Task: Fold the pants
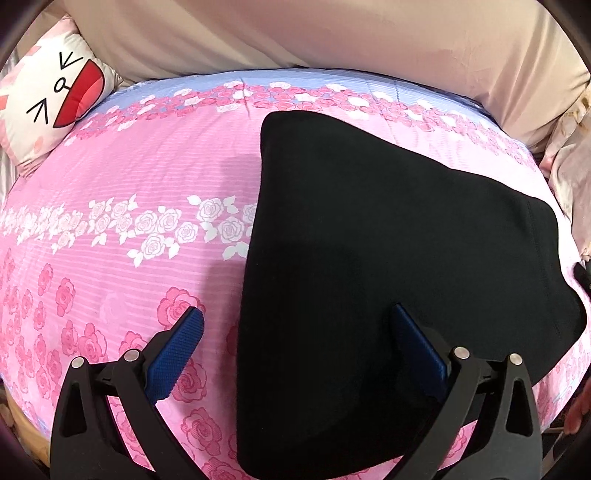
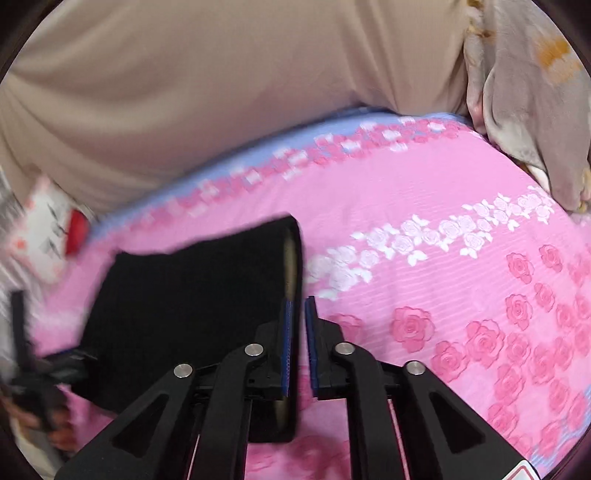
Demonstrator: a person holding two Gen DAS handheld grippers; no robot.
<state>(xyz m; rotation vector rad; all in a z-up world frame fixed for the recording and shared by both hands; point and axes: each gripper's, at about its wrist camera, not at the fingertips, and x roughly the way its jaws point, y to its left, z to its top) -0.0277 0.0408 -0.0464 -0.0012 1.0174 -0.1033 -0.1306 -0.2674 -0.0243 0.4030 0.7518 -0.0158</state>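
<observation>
A pink rose-printed bedspread [image 1: 122, 236] is seen filling both views, bordered at twelve o'clock by a beige padded headboard [image 1: 332, 33]. The folded black pants [image 1: 369, 258] are laid flat on it, spreading from centre toward four o'clock in the left wrist view. A cartoon-face cushion [image 1: 55, 96] is propped at ten o'clock. The left gripper [image 1: 299, 325] is held wide open above the pants' near edge, nothing clamped. The right gripper [image 2: 299, 306] is nearly closed (only a slim gap shows), apparently empty, though blur hinders certainty.
</observation>
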